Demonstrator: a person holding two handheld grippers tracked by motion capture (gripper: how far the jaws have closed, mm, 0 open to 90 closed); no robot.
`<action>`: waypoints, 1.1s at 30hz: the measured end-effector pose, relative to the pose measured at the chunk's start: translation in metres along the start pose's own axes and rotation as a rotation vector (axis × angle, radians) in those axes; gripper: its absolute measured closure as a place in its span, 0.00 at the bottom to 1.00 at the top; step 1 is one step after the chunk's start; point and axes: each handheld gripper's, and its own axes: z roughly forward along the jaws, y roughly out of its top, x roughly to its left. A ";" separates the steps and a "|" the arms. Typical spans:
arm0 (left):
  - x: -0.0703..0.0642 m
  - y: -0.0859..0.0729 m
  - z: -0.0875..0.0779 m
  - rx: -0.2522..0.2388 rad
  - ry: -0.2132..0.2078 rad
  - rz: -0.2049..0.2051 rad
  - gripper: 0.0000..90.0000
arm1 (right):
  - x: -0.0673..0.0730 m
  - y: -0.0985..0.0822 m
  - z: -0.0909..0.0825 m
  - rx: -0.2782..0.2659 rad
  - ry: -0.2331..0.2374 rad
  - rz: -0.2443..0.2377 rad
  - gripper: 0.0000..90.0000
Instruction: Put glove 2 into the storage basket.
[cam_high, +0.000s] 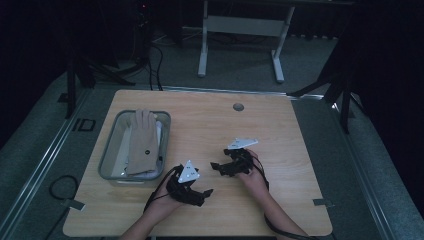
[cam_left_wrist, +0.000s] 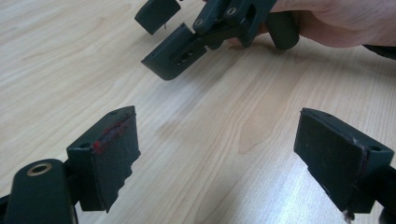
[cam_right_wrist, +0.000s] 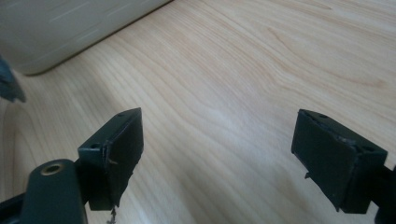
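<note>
A beige glove lies across a grey bin at the left of the wooden table. My left gripper rests low near the front edge, right of the bin, open with nothing between its jaws. My right gripper sits just beyond it at mid-table, jaws pointing left toward the bin, open and empty. In the left gripper view the right gripper and the hand holding it appear ahead. The bin's pale wall shows at top left of the right gripper view.
White items lie in the bin under the glove. A round cable grommet sits near the table's far edge. Beyond the table stand a white desk frame and dark stands on grey floor. Bare wood spreads to the right of both grippers.
</note>
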 end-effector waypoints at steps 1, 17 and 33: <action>-0.001 -0.001 0.001 0.002 -0.004 -0.002 0.16 | 0.000 -0.003 -0.001 -0.001 0.000 -0.002 0.18; -0.002 -0.009 0.006 -0.026 -0.041 -0.033 0.16 | 0.007 -0.030 -0.025 -0.032 0.005 -0.043 0.18; -0.005 -0.015 0.013 -0.022 -0.062 -0.006 0.16 | -0.004 -0.050 -0.051 -0.053 -0.047 -0.030 0.17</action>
